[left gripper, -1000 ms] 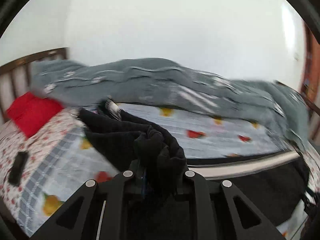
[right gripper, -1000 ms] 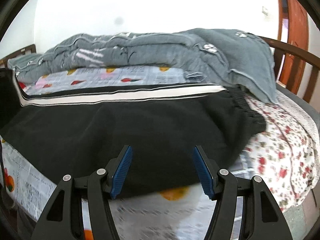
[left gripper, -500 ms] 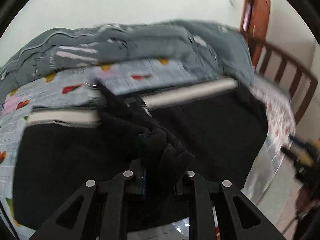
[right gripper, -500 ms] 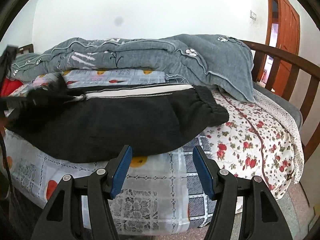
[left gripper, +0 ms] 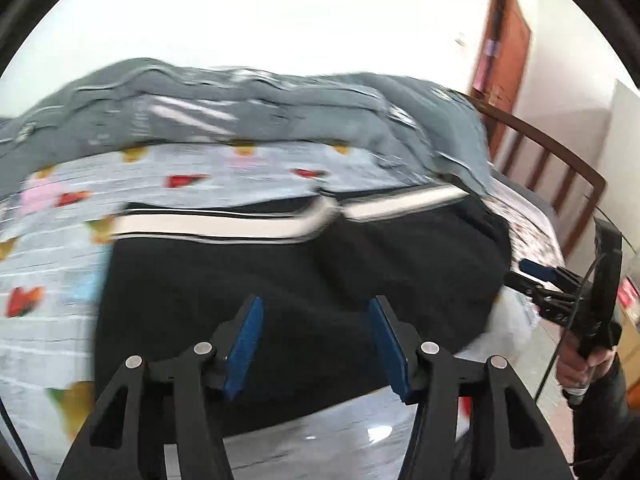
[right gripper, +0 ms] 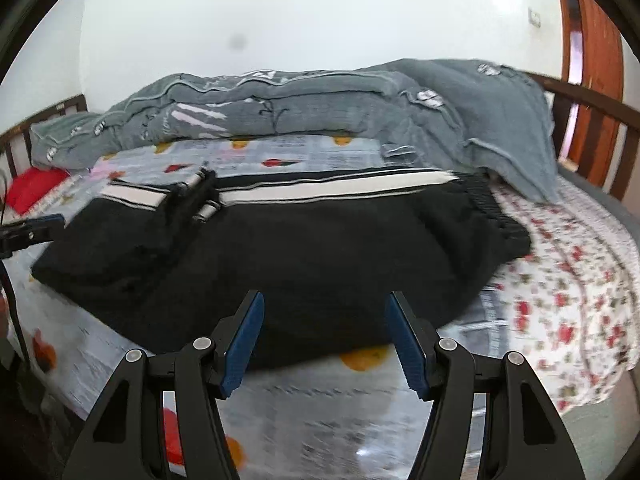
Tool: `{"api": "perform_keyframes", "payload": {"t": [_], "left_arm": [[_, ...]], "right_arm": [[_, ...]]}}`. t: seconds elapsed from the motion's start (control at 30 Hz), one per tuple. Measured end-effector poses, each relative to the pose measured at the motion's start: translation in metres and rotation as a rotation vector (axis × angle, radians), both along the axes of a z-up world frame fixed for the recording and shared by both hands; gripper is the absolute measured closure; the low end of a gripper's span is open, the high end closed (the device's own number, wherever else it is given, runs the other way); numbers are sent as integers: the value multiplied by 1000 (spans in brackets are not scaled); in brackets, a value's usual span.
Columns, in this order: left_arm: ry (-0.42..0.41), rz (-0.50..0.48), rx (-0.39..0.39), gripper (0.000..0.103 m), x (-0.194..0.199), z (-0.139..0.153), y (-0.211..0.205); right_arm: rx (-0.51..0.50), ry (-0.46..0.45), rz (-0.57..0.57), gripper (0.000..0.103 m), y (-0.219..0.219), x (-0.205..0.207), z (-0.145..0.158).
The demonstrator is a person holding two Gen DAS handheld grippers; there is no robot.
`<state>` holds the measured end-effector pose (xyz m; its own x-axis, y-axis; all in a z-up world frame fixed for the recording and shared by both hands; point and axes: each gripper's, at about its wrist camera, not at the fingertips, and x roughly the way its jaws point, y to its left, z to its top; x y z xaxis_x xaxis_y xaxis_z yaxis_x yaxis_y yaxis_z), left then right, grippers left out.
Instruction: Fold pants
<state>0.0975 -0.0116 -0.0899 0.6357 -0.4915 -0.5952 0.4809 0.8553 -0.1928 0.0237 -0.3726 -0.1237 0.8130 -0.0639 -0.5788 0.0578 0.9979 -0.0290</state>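
Black pants point(left gripper: 280, 280) with a white side stripe lie folded over on the bed; they also show in the right wrist view point(right gripper: 320, 248). The leg end point(right gripper: 132, 236) lies on top at the left, the elastic waistband point(right gripper: 496, 212) at the right. My left gripper point(left gripper: 314, 344) is open and empty, just in front of the pants' near edge. My right gripper point(right gripper: 324, 344) is open and empty, also at the near edge. The right gripper shows at the right of the left wrist view point(left gripper: 560, 292), in a hand.
A grey quilt point(right gripper: 320, 108) is piled along the back of the bed. The patterned sheet point(right gripper: 568, 280) covers the mattress. A red pillow point(right gripper: 32, 188) lies far left. A wooden bed rail point(left gripper: 560, 172) and a brown door point(right gripper: 592, 60) stand at the right.
My left gripper carried the pant leg rightward over the pants, then opened and let it go. My right gripper stayed open and shifted a little closer to the pants.
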Motion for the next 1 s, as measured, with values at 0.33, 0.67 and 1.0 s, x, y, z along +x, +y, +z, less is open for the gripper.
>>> {"api": "perform_keyframes", "payload": {"t": [0.33,0.67,1.0], "left_arm": [[39,212,39,49,7,-34,118],[65,242,7,49,5,-57,152],[69,227,-60,48,7,-60,150]], "right_arm": [[160,48,117,41,60,51,2],[196,113,175,53,107,89,-14],[24,96,291,78,140,70,-10]]}}
